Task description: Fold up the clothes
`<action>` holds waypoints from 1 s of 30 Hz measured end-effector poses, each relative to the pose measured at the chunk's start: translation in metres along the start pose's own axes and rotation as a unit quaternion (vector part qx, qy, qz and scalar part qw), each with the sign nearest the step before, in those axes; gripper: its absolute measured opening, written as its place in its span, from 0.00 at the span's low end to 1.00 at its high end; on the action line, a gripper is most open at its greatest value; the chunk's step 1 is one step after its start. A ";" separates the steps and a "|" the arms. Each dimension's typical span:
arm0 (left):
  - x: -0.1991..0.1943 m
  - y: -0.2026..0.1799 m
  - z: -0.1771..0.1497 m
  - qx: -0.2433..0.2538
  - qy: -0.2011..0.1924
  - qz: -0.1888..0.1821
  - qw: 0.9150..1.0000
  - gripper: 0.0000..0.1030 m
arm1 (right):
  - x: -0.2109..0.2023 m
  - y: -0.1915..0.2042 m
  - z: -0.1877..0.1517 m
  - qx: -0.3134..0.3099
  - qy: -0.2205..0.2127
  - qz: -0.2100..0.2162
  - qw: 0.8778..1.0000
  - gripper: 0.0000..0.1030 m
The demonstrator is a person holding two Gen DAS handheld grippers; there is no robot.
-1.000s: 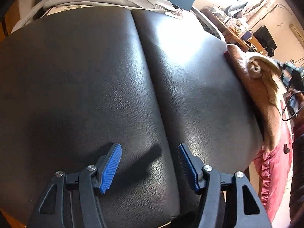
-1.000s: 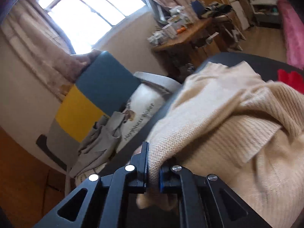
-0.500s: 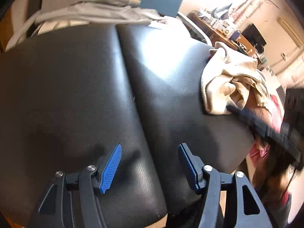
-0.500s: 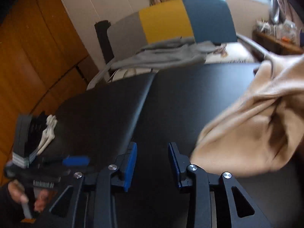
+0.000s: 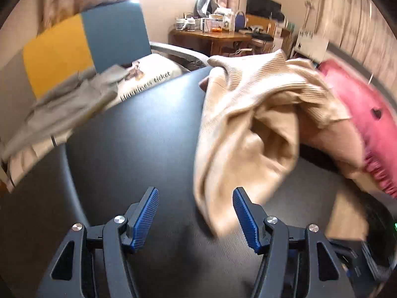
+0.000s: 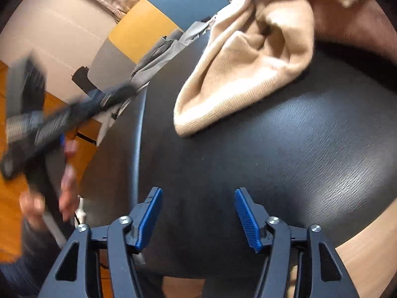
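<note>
A cream knitted sweater [image 5: 250,129] lies crumpled on the black leather surface [image 5: 139,149], right of the middle. It also shows in the right wrist view [image 6: 248,64] at the top. My left gripper [image 5: 196,213] is open and empty, just before the sweater's near edge. My right gripper [image 6: 198,213] is open and empty over the bare black surface [image 6: 285,154], a short way from the sweater. The left gripper's body shows blurred in the right wrist view [image 6: 49,121], held by a hand.
A grey garment [image 5: 64,104] and a printed white bag [image 5: 148,77] lie at the far edge before a yellow and blue chair [image 5: 82,39]. A pink frilled cloth [image 5: 359,114] lies at the right. A cluttered wooden desk [image 5: 215,37] stands behind.
My right gripper let go of the sweater, opened and drew back. The sweater now lies on the black surface. My left gripper swung right toward the sweater.
</note>
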State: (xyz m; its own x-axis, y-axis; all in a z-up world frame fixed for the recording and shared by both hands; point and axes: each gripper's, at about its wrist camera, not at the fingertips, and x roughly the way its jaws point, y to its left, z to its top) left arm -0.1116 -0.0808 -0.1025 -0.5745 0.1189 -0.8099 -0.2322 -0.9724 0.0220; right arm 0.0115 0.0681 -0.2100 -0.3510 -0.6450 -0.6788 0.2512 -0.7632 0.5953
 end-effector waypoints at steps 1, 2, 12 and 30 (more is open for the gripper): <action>0.012 -0.005 0.012 0.015 0.002 0.001 1.000 0.62 | -0.001 -0.001 -0.001 -0.007 0.002 -0.001 1.000 0.66; 0.023 -0.011 0.024 0.029 0.004 0.003 1.000 0.62 | -0.002 -0.001 -0.001 -0.014 0.003 -0.002 1.000 0.67; 0.132 -0.051 0.079 0.149 0.042 0.008 0.988 0.62 | 0.000 -0.013 -0.001 -0.044 -0.002 0.029 0.999 0.91; 0.138 -0.004 0.084 0.015 0.038 -0.006 0.999 0.03 | -0.015 -0.057 0.001 -0.073 -0.019 0.027 0.997 0.94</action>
State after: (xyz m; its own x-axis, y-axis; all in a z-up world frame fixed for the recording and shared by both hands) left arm -0.2557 -0.0435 -0.1653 -0.5109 0.1131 -0.8522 -0.2628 -0.9644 0.0296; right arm 0.0019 0.1211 -0.2330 -0.3670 -0.6849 -0.6295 0.3974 -0.7273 0.5596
